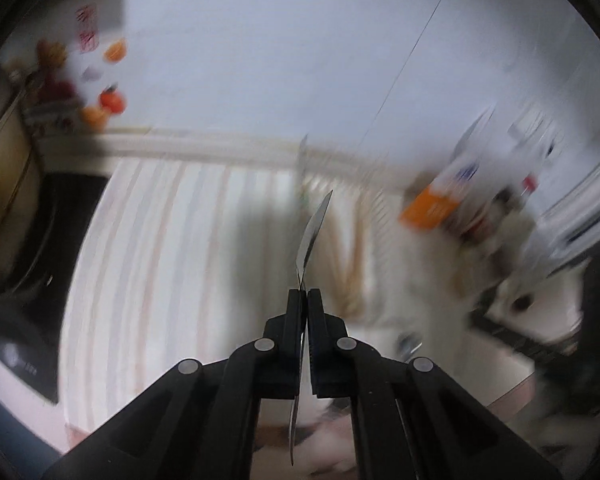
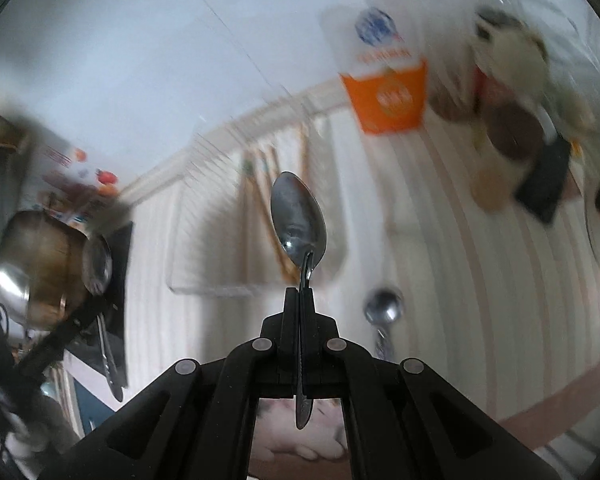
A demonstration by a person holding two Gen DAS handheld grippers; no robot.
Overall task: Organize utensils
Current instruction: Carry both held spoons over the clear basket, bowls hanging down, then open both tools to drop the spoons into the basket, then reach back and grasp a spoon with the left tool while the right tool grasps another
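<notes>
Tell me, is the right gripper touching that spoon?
Touching. The right wrist view shows the right gripper shut on the spoon, its handle pinched between both fingers.

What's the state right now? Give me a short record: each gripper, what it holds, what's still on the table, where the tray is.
left gripper: shut on a thin metal utensil, seen edge-on, type unclear
right gripper: shut on a spoon, bowl pointing away
still on table: second spoon on the striped cloth
tray: clear, ahead of the right gripper, chopsticks inside
image quality: motion blur in both views
</notes>
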